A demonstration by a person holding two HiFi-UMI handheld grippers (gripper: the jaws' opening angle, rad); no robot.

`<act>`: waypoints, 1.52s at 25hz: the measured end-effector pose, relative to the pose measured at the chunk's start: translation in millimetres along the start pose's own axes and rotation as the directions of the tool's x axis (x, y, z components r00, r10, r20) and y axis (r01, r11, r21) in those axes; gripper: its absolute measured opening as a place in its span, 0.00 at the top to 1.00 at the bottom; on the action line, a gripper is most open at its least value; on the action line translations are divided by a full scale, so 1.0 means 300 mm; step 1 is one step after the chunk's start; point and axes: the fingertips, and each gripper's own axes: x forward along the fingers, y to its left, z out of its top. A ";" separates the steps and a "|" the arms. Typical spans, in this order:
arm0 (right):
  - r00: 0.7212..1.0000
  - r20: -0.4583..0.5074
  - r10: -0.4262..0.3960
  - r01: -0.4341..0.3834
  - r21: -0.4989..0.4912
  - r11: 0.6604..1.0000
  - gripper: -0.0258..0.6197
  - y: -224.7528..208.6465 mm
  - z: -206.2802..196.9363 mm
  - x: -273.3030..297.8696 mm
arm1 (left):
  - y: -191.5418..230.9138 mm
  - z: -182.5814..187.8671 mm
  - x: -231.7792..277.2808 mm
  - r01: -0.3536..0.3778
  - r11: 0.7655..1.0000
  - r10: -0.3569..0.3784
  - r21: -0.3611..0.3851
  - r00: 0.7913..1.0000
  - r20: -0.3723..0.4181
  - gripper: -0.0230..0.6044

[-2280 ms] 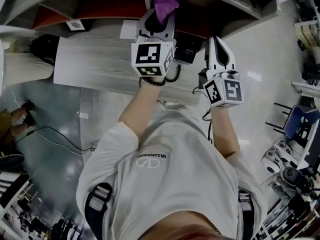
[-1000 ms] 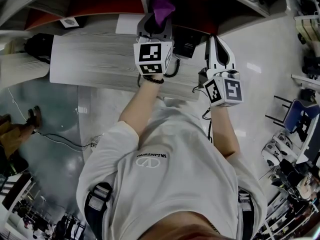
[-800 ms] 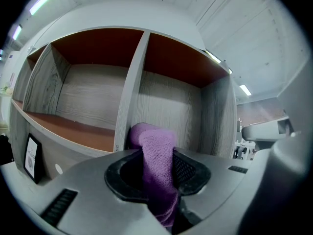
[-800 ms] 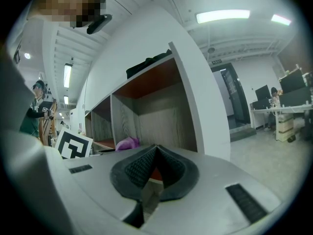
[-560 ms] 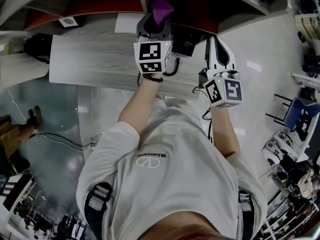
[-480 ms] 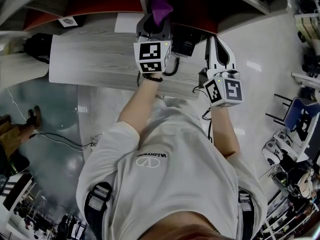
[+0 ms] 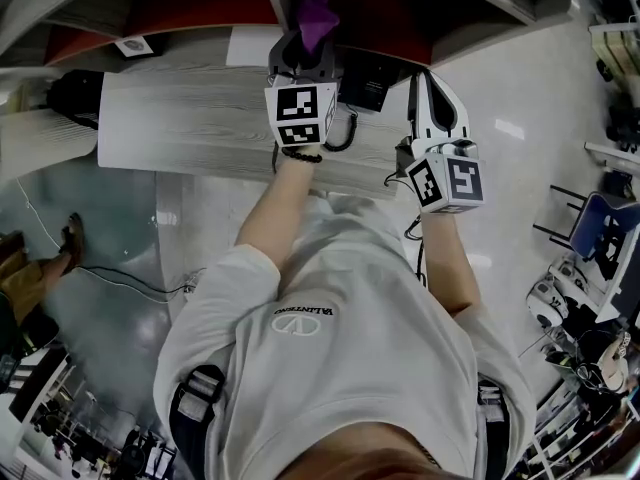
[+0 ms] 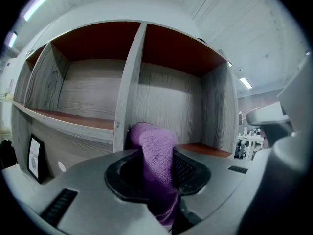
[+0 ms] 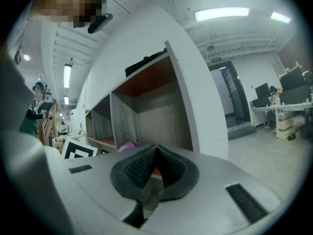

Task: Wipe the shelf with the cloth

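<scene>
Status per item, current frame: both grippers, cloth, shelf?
shelf: open-fronted, no doors.
left gripper: shut on the cloth.
cloth: bunched, sticking out past the jaws toward the shelf; contact unclear.
right gripper: shut, nothing between its jaws, held off to the shelf's right end.

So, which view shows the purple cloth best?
The left gripper view: the purple cloth stands at the centre, clamped between the jaws. The head view shows only its tip; the right gripper view, a small purple patch.
</scene>
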 end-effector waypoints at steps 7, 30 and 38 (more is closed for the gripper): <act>1.000 -0.005 0.004 -0.004 0.005 1.000 0.96 -0.022 -0.013 -0.006 | -0.001 -0.015 0.007 -0.008 1.000 0.008 0.014 1.000 0.005 0.79; 1.000 0.013 -0.027 0.027 0.001 1.000 0.96 -0.079 0.005 -0.070 | -0.011 -0.011 -0.010 0.084 0.992 -0.092 0.097 0.992 0.080 0.79; 0.999 0.027 -0.044 0.044 -0.001 0.999 0.96 -0.084 0.018 -0.108 | -0.011 0.024 -0.080 0.123 0.986 -0.135 0.116 0.986 0.101 0.79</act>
